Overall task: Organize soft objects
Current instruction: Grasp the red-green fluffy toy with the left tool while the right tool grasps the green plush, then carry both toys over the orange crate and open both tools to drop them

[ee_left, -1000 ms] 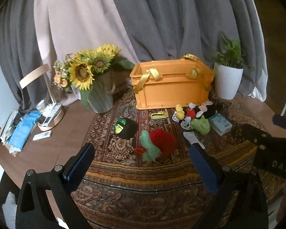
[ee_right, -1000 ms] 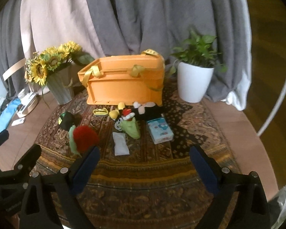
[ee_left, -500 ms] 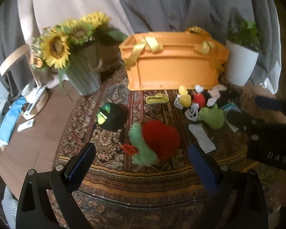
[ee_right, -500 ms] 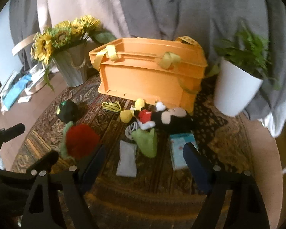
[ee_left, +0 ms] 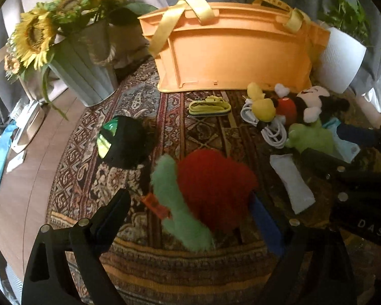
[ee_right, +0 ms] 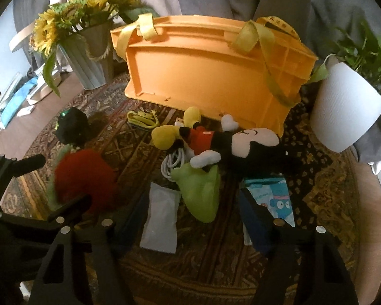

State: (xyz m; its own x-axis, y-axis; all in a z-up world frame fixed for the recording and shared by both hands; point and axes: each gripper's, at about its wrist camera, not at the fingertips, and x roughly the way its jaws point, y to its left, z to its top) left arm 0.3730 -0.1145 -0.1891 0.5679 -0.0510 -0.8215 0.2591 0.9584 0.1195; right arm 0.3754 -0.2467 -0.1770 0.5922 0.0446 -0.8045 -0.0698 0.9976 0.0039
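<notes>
white cable (ee_right: 174, 161) half under mouse plush (ee_right: 231, 145), crate (ee_right: 205, 76) interior unseen

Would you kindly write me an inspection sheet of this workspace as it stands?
Surface: patterned rug on a wooden table.
Job's things: red and green plush, mouse plush, lime plush, black plush; orange crate behind.
Clutter: white pouch, tissue pack, yellow strap.
Grippers: left gripper open around the red plush; right gripper open over the lime plush; both have just been closing.
Cables: white cable coiled under the plush.
Surroundings: sunflowers, potted plant, curtains.
</notes>
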